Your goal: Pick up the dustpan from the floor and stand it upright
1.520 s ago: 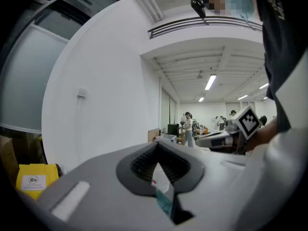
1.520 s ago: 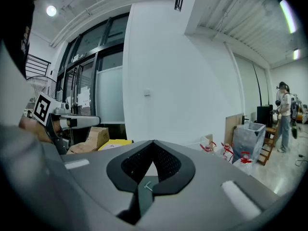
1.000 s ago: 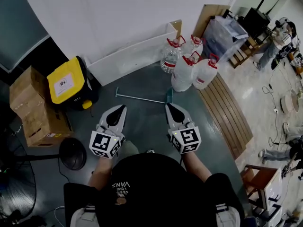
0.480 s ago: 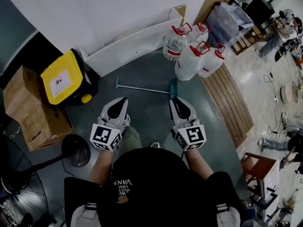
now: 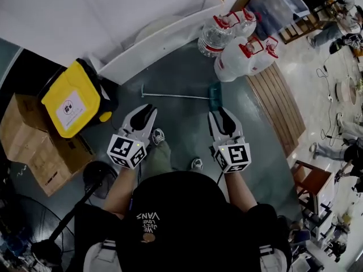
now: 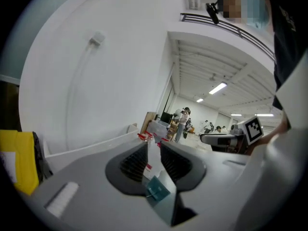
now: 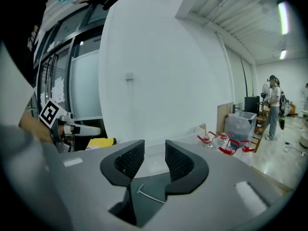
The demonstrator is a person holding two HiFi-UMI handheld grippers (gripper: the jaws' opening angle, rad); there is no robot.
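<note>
While the dustpan [image 5: 214, 96] is seen lying flat on the floor near the water jugs [image 5: 245, 56], nothing of the task is judged done. The left gripper [image 5: 149, 111] and right gripper [image 5: 222, 114] are held short of it, jaws just opened with nothing between them, narrowly on the left and wider on the right. Gripping, lifting and standing it upright are all left.

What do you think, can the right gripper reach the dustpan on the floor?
Probably yes. The right gripper has just been opening its jaws, with nothing between them, and only bare floor lies between it and the dustpan. The jugs stand beside the dustpan, not in the way.
</note>
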